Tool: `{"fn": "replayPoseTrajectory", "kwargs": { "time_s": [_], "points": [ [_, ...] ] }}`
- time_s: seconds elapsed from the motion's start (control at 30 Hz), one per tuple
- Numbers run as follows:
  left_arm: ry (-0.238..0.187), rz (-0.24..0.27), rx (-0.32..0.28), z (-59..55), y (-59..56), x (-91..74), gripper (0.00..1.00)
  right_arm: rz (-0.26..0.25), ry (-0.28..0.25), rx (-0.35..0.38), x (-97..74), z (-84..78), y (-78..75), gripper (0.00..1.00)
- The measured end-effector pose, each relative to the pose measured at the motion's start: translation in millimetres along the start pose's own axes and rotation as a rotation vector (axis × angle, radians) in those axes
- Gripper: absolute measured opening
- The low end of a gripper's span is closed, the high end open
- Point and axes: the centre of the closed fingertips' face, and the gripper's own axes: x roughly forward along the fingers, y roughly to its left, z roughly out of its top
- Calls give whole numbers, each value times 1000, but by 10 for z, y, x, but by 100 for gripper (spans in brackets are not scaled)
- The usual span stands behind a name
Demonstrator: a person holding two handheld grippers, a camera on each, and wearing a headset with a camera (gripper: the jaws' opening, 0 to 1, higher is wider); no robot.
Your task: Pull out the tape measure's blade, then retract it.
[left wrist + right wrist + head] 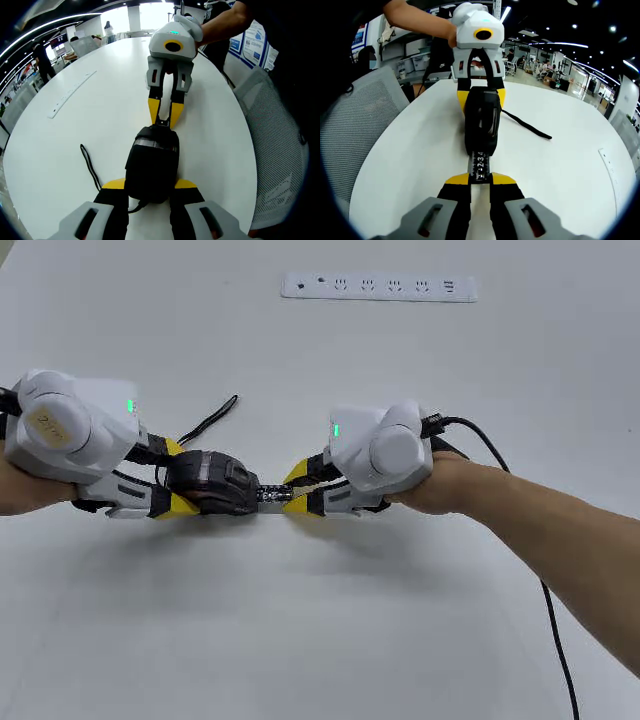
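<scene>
White table point(320, 640) fills the near part of the head view, and it looks smooth and bare there. A thin black cable point(555, 630) runs along the near right side, next to the person's arm. In the middle, both grippers are low over the table and point at each other. The left gripper point(178, 476) is on the left, and its yellow tips squeeze the sides of the black tape measure point(215, 482). The right gripper point(296, 490) is on the right, and its tips are pressed together on the end of the blade point(480, 165). Only a short bit of blade sticks out of the case, and in the right gripper view the first few numbers can be read on it. I think the pull is just starting, but it could also be the end of letting the blade go back in. If it is the start, the right gripper needs to slide to the right, straight away from the case. The left one must hold the case firm and not let it twist. A little farther back, the black strap point(210, 420) from the tape measure lies loose on the table. Far away, near the back edge, a white power strip point(378, 286) lies flat.
</scene>
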Motion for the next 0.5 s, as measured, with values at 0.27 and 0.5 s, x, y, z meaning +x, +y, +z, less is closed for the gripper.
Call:
{"fn": "replayPoseTrajectory", "kwargs": {
  "time_s": [0.27,0.5],
  "points": [
    [-2,-1,0,-1,-1,-3,28,-1,4,-3,-45,-27,0,11],
    [-3,-3,0,-3,-1,-7,28,-2,7,-4,-100,-57,3,11]
  ]
}}
